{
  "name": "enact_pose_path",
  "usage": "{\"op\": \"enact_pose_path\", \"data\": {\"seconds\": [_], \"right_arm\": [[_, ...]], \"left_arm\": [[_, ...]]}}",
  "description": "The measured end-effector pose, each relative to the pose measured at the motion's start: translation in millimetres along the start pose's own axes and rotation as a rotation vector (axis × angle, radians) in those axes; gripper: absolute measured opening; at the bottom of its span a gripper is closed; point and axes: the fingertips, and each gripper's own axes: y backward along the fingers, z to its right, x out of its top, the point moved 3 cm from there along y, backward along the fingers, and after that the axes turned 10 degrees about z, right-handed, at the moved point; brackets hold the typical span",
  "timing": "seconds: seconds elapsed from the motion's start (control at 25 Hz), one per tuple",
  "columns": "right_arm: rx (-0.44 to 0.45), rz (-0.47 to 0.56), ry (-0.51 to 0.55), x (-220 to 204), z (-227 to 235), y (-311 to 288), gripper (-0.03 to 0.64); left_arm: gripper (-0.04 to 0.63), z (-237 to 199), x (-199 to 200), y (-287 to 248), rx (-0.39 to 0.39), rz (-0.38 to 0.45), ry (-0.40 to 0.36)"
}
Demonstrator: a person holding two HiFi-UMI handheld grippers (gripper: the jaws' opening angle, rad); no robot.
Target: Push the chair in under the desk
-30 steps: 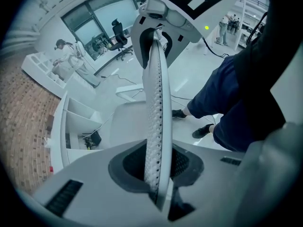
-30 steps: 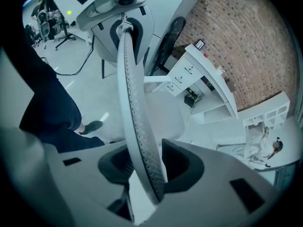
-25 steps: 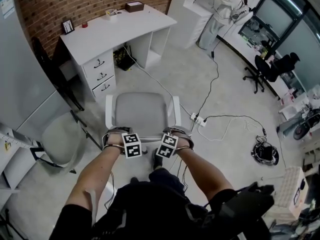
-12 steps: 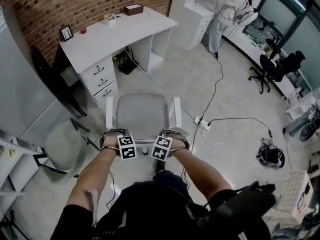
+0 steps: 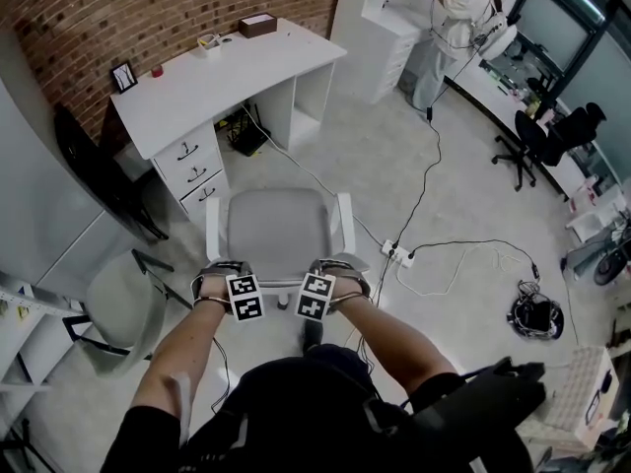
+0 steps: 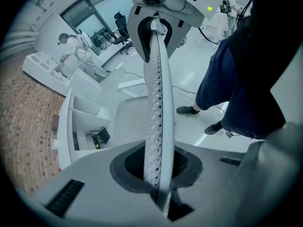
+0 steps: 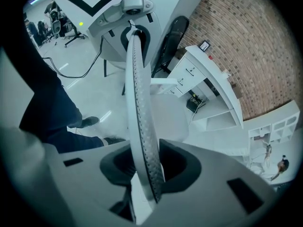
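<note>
1. We see the chair (image 5: pixel 276 227) at the centre of the head view, on the pale floor (image 5: pixel 394 166): grey seat, white armrests, seat front turned toward the desk (image 5: pixel 237 67) in the upper left
2. The chair stands apart from the desk, with bare floor between them; no part of it is under the desktop. The open bay under the desk, right of the drawers (image 5: pixel 192 161), lies above the chair in the frame
3. The left gripper (image 5: pixel 225 282) sits on the left end of the backrest (image 5: pixel 279 282) top edge, pointing steeply down. In the left gripper view the left gripper (image 6: pixel 158 171) has its jaws nearly together, clamped on the thin perforated backrest (image 6: pixel 154 103)
4. The right gripper (image 5: pixel 335 276) sits on the right end of the same edge. In the right gripper view the right gripper (image 7: pixel 144 167) has the backrest (image 7: pixel 137 93) between its jaws; they have just been closing and now pinch it, set wider than the left pair
5. Surroundings: brick wall (image 5: pixel 148 8) behind the desk, a second grey chair (image 5: pixel 118 299) at lower left, a power strip (image 5: pixel 397 254) with cables just right of the chair, a person (image 5: pixel 458 13) at upper right
</note>
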Motion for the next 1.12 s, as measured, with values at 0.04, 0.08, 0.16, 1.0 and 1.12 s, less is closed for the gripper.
{"op": "enact_pose_path", "data": {"seconds": [0.04, 0.08, 0.16, 1.0, 1.12], "right_arm": [[-0.001, 0.0, 0.0, -1.1, 5.0, -1.7, 0.112], [-0.001, 0.001, 0.001, -2.4, 9.6, -3.2, 0.114], [-0.001, 0.005, 0.008, -6.2, 17.9, -5.6, 0.114], [0.038, 0.11, 0.116, -51.3, 101.2, -23.8, 0.109], [0.057, 0.139, 0.139, -58.4, 115.2, -25.9, 0.104]], "left_arm": [[0.051, -4.7, 0.7, -2.1, -0.003, -0.007, 0.003], [0.051, -9.0, 1.5, -4.1, -0.006, -0.014, 0.006], [0.051, -15.8, 4.6, -8.0, -0.008, -0.024, 0.014], [0.043, -80.9, 46.1, -46.0, -0.024, -0.067, 0.099], [0.038, -91.4, 54.5, -51.0, -0.022, -0.066, 0.108]]}}
